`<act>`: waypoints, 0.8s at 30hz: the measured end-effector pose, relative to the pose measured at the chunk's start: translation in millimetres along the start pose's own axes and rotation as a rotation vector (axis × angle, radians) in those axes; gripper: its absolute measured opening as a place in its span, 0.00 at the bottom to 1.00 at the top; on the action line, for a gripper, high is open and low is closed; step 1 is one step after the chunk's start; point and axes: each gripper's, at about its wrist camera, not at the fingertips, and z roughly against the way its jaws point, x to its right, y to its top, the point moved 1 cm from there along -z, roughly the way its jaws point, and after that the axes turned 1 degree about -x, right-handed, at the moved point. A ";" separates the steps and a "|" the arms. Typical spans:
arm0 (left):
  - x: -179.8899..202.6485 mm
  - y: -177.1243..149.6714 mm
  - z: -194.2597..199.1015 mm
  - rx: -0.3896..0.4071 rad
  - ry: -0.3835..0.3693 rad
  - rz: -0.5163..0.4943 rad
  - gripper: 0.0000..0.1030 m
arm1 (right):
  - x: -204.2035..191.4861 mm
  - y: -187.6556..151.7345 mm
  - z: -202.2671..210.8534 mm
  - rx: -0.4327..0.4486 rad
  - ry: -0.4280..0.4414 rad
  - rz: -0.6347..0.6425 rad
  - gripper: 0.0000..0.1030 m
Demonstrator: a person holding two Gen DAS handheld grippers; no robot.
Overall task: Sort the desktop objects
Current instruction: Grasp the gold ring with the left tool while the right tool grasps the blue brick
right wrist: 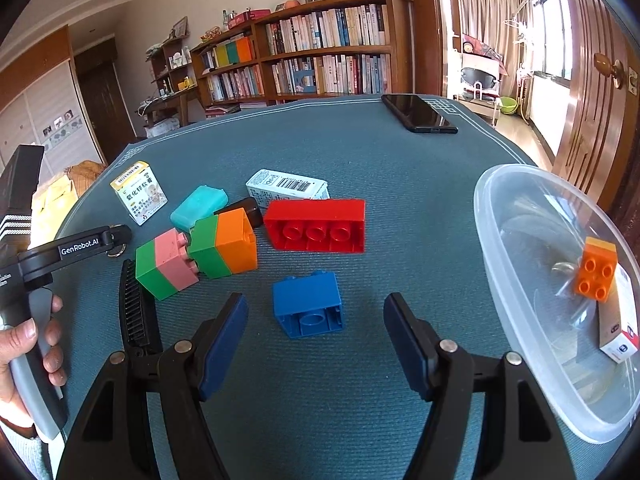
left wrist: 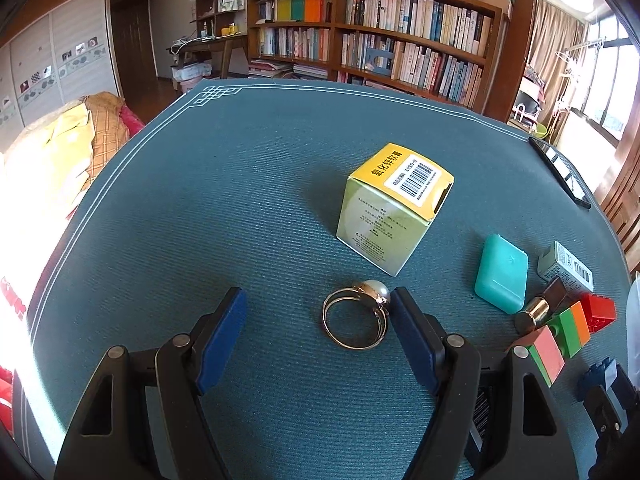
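Teal ribbed desk mat [left wrist: 240, 184]: left gripper [left wrist: 318, 308] spread around a thin gold pearl ring [left wrist: 356, 316], light, slippery, best pinched across its band; right gripper [right wrist: 316, 320] spread before a hollow blue plastic brick [right wrist: 308, 304].

Five toy bricks: red [right wrist: 316, 229], blue [right wrist: 308, 304], green-orange [right wrist: 224, 245], green-pink [right wrist: 166, 264], orange [right wrist: 597, 272]. Three cartons, one ring [left wrist: 356, 316], one phone [right wrist: 418, 114], one comb [right wrist: 134, 308].

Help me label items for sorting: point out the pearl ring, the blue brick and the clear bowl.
pearl ring [left wrist: 354, 326]: left wrist view, on the front of its gold band.
blue brick [right wrist: 306, 290]: right wrist view, on its upper blue face.
clear bowl [right wrist: 496, 256]: right wrist view, on its near-left rim.
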 end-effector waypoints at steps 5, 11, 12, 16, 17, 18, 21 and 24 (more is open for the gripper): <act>-0.3 -0.4 -3.9 0.004 0.010 -0.008 0.74 | -0.7 -0.4 -0.8 -0.003 0.001 0.002 0.72; 1.5 0.9 -5.4 0.010 0.007 -0.021 0.74 | -1.6 -0.9 -0.4 -0.001 0.001 0.005 0.72; 1.5 0.6 -4.5 0.014 -0.001 -0.023 0.66 | -1.7 -0.8 -0.3 -0.001 0.001 0.005 0.72; 2.9 0.3 -0.3 0.020 -0.023 -0.029 0.37 | -0.2 -0.8 -0.1 0.004 0.002 -0.001 0.65; 3.6 -0.3 0.7 0.019 -0.027 -0.028 0.36 | 0.2 -0.5 -0.9 0.001 0.001 -0.003 0.59; 3.8 -1.0 1.9 0.020 -0.031 -0.026 0.36 | 0.4 -0.6 -1.7 -0.002 0.002 -0.003 0.56; 5.2 -3.0 6.0 0.021 -0.055 -0.021 0.36 | -0.5 -0.4 -3.0 -0.009 0.008 0.001 0.47; 8.4 -3.5 11.0 0.030 -0.072 -0.027 0.36 | -0.6 -0.6 -4.5 -0.014 0.014 0.003 0.37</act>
